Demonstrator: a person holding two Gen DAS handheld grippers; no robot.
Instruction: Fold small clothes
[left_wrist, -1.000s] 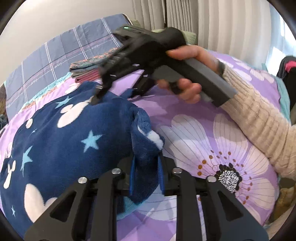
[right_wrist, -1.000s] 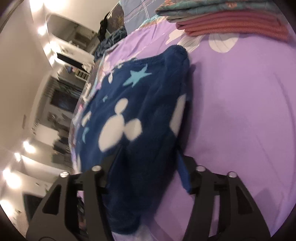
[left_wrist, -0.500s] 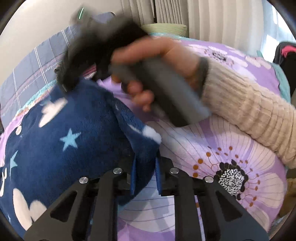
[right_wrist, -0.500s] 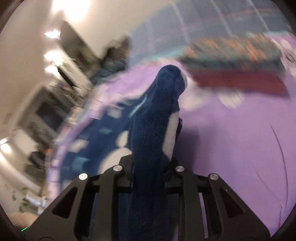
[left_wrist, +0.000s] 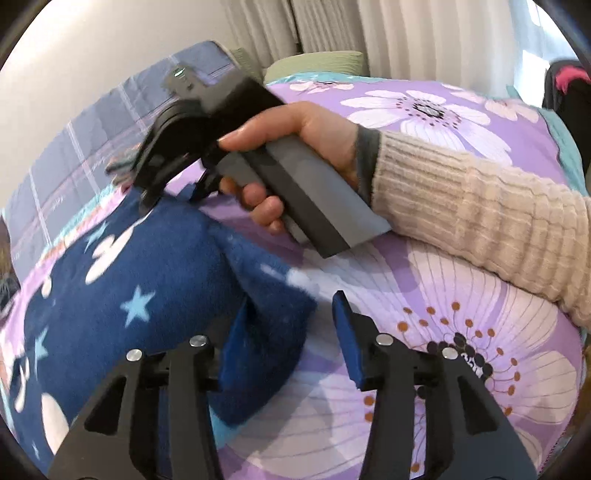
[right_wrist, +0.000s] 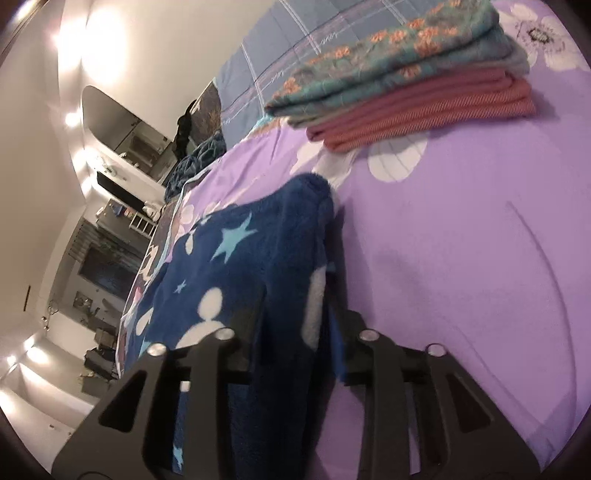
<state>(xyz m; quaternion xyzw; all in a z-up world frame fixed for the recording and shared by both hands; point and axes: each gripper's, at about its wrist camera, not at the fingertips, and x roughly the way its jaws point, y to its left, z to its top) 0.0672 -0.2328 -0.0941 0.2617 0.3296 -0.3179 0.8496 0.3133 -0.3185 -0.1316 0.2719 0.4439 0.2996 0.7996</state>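
Observation:
A navy fleece garment (left_wrist: 122, 288) with stars and white mouse shapes lies on the purple flowered bedspread (left_wrist: 461, 295). My left gripper (left_wrist: 288, 332) is open, with the garment's near corner lying loose between its fingers against the left pad. My right gripper (right_wrist: 295, 332) has its jaws apart around the garment's far edge (right_wrist: 258, 266); in the left wrist view it (left_wrist: 162, 173) sits at the cloth's far corner, held by a hand in a cream sleeve.
A stack of folded clothes, teal floral (right_wrist: 388, 62) over red (right_wrist: 424, 110), lies on the bed beyond the garment. A blue checked pillow (left_wrist: 92, 147) and curtains (left_wrist: 406, 37) stand behind. A room with lamps opens to the left in the right wrist view.
Both grippers were shut on the garment's edge half a second ago and have now opened. The lifted fold has dropped back onto the bed.

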